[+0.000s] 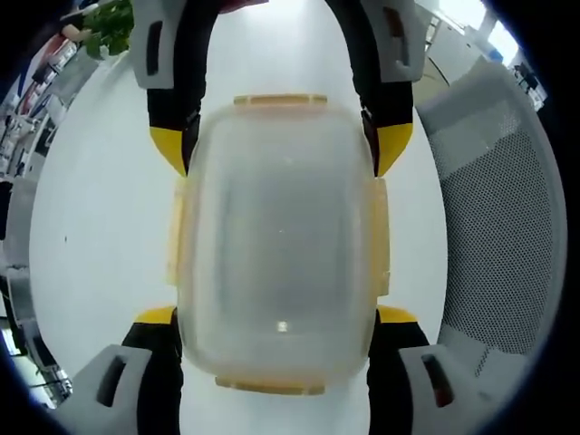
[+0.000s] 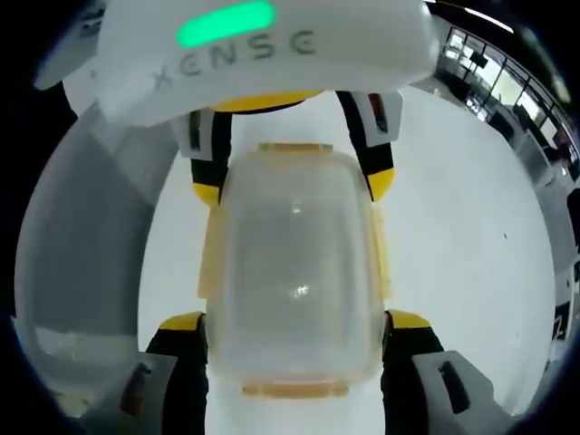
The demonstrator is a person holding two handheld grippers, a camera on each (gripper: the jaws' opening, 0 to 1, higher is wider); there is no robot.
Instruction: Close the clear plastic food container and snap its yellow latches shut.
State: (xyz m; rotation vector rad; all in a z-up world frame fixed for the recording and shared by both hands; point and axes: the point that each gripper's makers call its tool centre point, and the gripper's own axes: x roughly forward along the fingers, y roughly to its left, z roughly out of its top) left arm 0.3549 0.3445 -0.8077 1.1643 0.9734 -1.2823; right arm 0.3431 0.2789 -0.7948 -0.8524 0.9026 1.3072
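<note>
Left gripper (image 1: 276, 319) fingers stand wide, one yellow tip on each side of the clear plastic food container (image 1: 276, 240), at its near corners; contact with the walls cannot be confirmed. Right gripper (image 2: 295, 324) fingers likewise wide, straddling the opposite end of the container, so the two grippers face each other across it. Lid (image 2: 294, 272) sits on the container, which rests on the white worktop (image 1: 100, 227) between both finger pairs. Yellow latches (image 1: 379, 237) along all four edges appear splayed outward, not snapped. To one side, a grey mesh chair back (image 1: 494, 227). Risk: pressing one latch with the container unbraced could slide it on the smooth worktop or tilt the lid off seat.
</note>
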